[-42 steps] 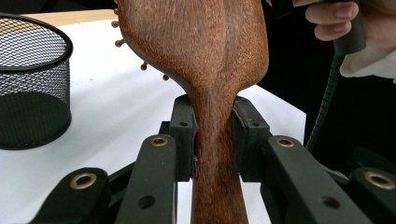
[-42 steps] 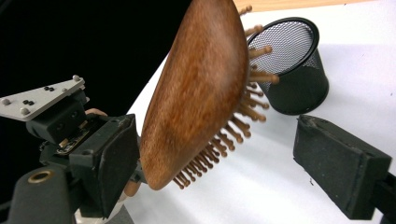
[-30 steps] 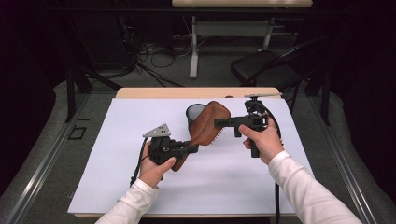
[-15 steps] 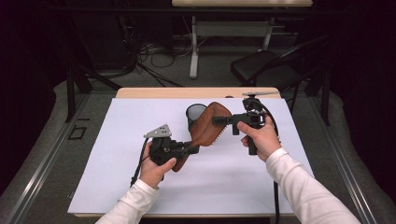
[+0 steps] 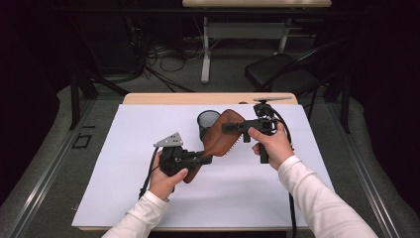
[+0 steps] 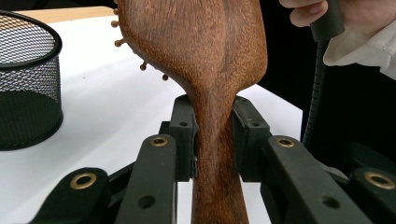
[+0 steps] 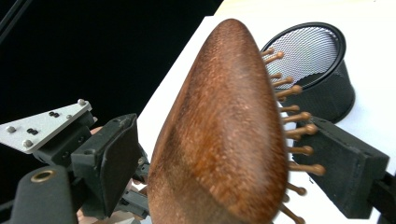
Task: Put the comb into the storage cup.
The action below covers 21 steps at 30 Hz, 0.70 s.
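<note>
A brown wooden hairbrush (image 5: 225,131) hangs in the air over the white mat, bristles toward the right. My left gripper (image 5: 205,158) is shut on its narrow handle (image 6: 215,140), with both pads pressed against the wood. My right gripper (image 5: 229,128) comes in from the right, its jaws on either side of the brush head (image 7: 224,130). One pad (image 7: 116,154) stands a little off the smooth back. The other pad (image 7: 348,168) sits at the bristle tips. A black mesh cup (image 5: 207,121) stands upright just behind the brush.
A white mat (image 5: 124,173) covers the wooden table (image 5: 173,98), with free room to the left and in front. The person's white sleeves come in from the bottom. A black chair (image 5: 282,74) and table legs stand on the floor beyond.
The right gripper has shifted slightly around the brush head. The left gripper and the brush stay where they were.
</note>
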### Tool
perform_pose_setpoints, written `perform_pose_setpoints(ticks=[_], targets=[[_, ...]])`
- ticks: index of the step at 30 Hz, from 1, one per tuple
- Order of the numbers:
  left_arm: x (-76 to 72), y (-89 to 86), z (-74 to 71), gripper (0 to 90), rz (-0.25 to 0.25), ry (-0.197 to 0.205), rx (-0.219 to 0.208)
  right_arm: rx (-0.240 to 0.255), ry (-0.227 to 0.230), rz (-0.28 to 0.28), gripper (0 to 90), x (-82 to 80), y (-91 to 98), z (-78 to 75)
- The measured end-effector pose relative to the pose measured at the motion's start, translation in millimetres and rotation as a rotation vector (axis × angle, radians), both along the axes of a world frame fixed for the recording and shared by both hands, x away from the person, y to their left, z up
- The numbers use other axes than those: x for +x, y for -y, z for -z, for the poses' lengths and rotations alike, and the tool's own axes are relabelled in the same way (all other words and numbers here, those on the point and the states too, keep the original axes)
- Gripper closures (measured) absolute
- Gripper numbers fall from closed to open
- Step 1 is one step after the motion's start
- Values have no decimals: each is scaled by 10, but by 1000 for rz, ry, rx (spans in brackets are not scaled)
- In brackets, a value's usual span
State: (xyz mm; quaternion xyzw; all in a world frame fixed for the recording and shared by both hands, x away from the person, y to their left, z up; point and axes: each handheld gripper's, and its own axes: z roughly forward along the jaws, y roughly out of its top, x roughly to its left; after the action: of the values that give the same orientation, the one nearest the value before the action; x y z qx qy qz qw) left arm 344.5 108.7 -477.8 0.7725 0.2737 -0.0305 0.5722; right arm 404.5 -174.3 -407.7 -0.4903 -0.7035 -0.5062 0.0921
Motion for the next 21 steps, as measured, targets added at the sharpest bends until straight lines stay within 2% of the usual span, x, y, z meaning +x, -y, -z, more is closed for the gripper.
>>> perform_pose_setpoints(ticks=[8,21], targets=[[3,3,5,732,3,0,4,20,-12,-16,145,-12,-39,4],[16,10,36,732,8,-4,4,16,-29,-24,146,-14,-34,5]])
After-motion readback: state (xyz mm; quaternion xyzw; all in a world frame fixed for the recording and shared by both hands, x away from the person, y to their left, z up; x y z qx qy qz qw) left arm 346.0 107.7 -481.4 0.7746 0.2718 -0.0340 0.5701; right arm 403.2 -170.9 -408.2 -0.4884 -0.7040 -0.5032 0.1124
